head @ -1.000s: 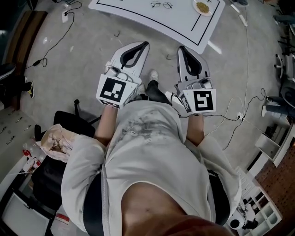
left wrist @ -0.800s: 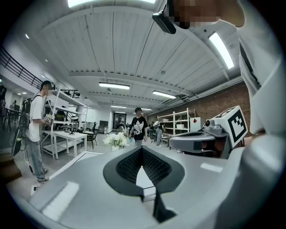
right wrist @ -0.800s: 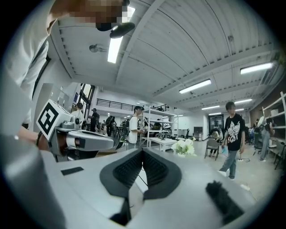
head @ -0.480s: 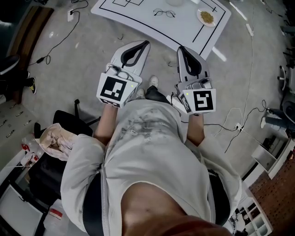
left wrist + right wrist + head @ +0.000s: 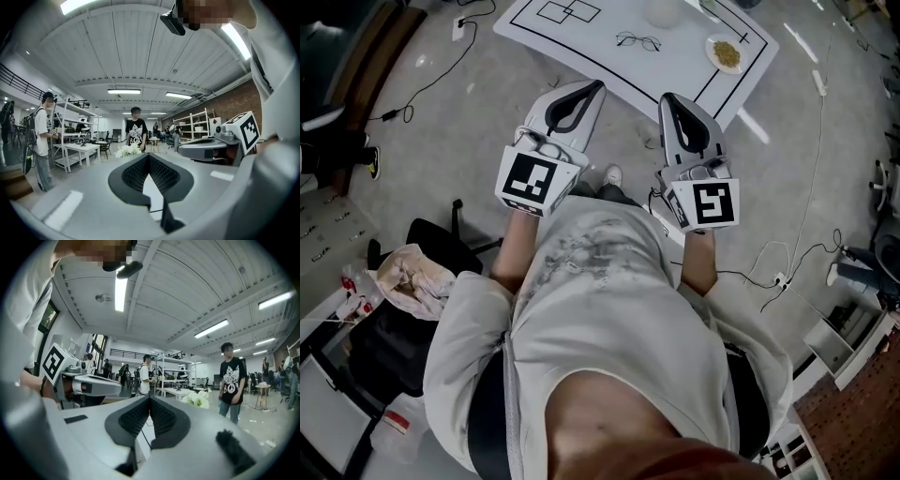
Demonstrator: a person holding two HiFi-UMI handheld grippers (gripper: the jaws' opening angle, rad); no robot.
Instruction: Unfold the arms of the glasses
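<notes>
Left gripper (image 5: 583, 94) and right gripper (image 5: 671, 101) hold their fingers pressed together on nothing, well short of the thin wire-framed glasses (image 5: 638, 40) lying on the white, black-lined worktop (image 5: 581, 49). Reaching it shut, they would likely shove the light frame aside

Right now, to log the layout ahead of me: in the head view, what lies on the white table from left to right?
black-outlined double square printed on the tabletop → thin wire-rimmed glasses → small white plate of yellowish crumbly food
</notes>
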